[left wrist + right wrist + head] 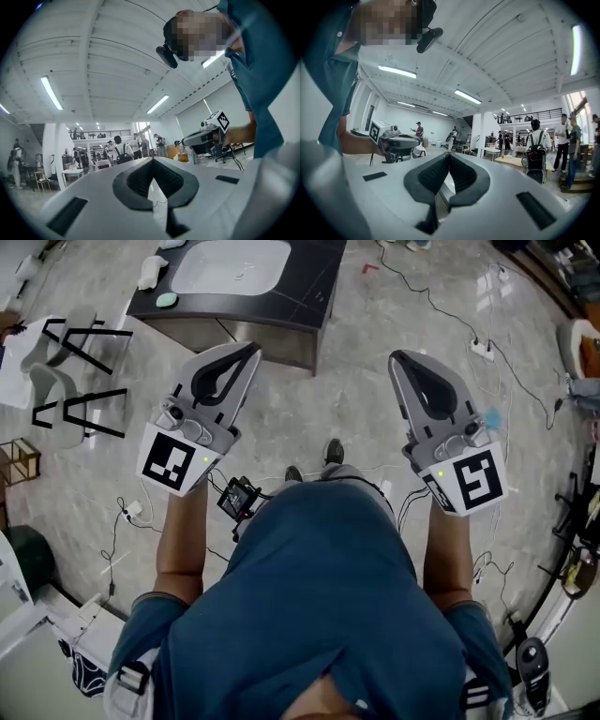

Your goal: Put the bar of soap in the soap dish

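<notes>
Two grippers level above floor (356, 324): left gripper (249, 352) and right gripper (395, 358), both jaws pressed together, empty. Far left, dark counter (309, 296) with white basin (230, 266); on it green oval (167, 300) and white lump (150, 271), well apart from grippers; soap or dish, cannot tell which

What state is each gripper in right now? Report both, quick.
Left gripper: closed, jaws tip to tip, nothing between them.
Right gripper: closed, holding nothing.
</notes>
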Motion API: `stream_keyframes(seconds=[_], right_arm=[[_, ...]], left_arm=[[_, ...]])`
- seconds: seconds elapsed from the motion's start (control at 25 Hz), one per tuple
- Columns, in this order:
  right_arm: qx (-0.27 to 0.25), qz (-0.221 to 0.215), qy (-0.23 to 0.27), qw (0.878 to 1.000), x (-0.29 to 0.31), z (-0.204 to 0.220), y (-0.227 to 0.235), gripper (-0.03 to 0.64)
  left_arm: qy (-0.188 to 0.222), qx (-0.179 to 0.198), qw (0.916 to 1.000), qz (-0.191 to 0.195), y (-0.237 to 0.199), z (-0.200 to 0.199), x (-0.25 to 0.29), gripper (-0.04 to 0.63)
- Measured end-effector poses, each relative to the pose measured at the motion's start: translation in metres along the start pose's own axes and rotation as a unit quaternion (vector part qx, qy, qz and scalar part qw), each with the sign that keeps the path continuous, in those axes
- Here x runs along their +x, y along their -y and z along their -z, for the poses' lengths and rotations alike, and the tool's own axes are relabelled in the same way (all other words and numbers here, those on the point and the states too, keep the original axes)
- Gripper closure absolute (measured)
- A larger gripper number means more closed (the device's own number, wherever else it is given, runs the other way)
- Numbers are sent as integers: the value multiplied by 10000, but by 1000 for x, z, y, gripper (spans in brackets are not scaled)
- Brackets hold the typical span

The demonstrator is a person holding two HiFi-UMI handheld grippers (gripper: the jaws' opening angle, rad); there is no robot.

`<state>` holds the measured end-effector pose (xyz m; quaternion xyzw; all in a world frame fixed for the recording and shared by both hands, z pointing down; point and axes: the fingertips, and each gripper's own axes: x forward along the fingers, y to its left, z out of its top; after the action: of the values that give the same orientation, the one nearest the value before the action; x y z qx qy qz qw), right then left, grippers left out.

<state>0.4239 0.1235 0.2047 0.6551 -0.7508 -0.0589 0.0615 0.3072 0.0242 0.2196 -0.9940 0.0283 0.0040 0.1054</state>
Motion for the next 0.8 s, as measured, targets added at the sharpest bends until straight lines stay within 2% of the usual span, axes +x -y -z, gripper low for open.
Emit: stream_keyframes(seconds=[0.36, 0.56, 0.8], right_arm=[[-20, -771, 222, 9968, 50, 5, 54, 603], [-24, -1151, 345, 9927, 72, 5, 61, 603], [26, -1364, 355, 9900, 104, 6, 58, 603]], left_arm=[[-25, 166, 9967, -790, -35, 1, 31, 592], [-35, 196, 9931, -1152, -49, 0, 34, 592], [-121, 238, 9905, -1349, -71, 5, 27, 592]])
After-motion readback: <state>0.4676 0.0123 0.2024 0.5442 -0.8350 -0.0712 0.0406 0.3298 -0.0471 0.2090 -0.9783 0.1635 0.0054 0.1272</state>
